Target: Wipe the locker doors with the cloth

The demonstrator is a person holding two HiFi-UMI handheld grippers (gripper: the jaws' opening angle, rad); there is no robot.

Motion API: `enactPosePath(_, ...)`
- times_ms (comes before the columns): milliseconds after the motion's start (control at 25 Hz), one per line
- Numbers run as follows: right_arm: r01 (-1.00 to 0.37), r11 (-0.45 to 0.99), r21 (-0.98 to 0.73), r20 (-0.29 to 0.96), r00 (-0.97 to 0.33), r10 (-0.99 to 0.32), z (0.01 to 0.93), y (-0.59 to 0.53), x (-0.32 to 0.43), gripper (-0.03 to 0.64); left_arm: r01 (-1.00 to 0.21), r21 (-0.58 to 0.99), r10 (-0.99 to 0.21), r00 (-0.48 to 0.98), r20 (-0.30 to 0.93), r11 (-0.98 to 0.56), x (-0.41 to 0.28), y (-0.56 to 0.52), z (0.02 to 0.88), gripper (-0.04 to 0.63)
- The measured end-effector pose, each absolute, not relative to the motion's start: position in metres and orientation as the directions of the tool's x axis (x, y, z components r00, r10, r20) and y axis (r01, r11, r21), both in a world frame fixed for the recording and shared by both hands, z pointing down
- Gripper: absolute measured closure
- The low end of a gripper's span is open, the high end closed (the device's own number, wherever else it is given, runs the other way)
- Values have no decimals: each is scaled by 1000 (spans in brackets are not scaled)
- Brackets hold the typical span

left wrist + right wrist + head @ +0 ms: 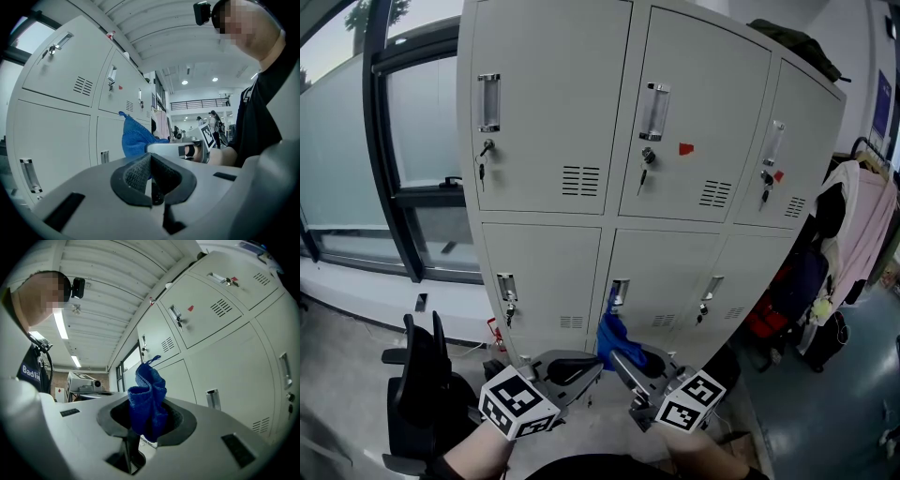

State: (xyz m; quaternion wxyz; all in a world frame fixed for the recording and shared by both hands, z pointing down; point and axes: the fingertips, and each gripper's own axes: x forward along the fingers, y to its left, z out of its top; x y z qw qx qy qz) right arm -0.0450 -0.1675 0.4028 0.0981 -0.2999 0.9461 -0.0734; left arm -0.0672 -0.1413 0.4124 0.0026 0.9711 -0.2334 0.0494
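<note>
Six locker doors (546,103) in two rows of three, six handles (488,101), six vent grilles (581,180), one blue cloth (612,339), two grippers, the left gripper (577,371) and the right gripper (626,367), one black chair (422,384)

Left gripper (150,164): yours has a pale grey moulded shell with black ribbed fingers (135,174).
Right gripper (149,416): same grey shell, with black slots on top.
Marker cubes: your left cube (517,403) and right cube (689,401) carry black-and-white squares.
Top (255,117): you wear black.
Head camera (202,12): small, black.
</note>
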Motion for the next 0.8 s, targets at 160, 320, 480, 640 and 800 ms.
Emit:
enactPosePath(160,-556,807,-198,-144,-798,-585,403,-167,-44,514,-450,-19,-449,889,92,-893,-66,-139,411,588)
enactPosePath(320,-562,804,-197,-140,-795,-590,404,-168,-45,514,-444,-19,-444,891,93,-896,-65,-139,412,588)
enactPosePath(480,-573,796,-196,-135,-788,-600,405,-166,-43,514,-434,-17,-434,897,90,-901,-64,-137,412,588)
enactPosePath(640,-583,788,-196,-131,-781,-611,405,-165,-42,514,-426,-17,-426,901,87,-905,-64,-136,412,588)
enactPosePath(800,-585,787,-196,-131,-780,-612,405,-165,-43,514,-421,-19,-421,903,86,-907,-64,-135,412,588)
